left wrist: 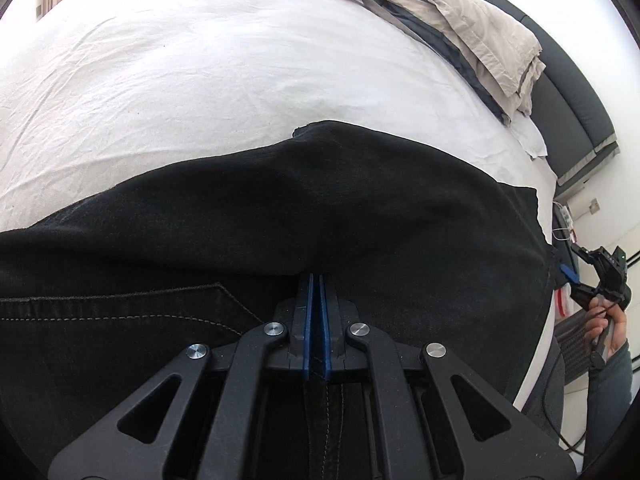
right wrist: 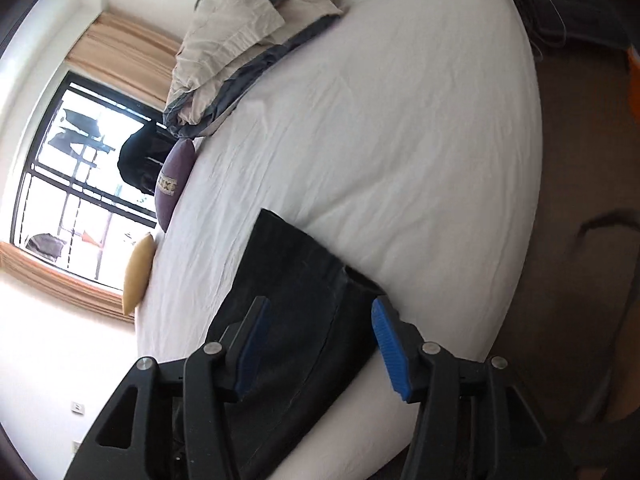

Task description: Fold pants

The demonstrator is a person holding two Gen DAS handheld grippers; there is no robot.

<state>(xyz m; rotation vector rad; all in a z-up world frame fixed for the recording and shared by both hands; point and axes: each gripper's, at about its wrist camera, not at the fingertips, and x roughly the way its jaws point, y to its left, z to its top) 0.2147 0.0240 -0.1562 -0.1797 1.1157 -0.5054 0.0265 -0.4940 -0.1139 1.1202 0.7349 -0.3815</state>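
My left tongs are pressed tight together, and they pinch the black pants right at a fold in the cloth. The blue pads have almost no gap between them. I can see a back pocket with pale stitching just to the left of them, so I think I am holding the top part of the pants, near the seat.

My right tongs are spread wide. The end of the pants lies under them on the bed, but the pads do not press on it. In my left view the right tongs hang off past the edge of the bed, with my hand around the handle.

The pants lie flat on the white sheet, close to my side of the bed. They look like one wide dark strip, so I think the two legs already lie one on top of the other. That would be the first fold done. I cannot be sure, because the cloth is very dark.

What is left, I think, is to fold the strip across itself to make it short, and then let go.

Farther away are a crumpled blanket, a purple pillow and a yellow one.
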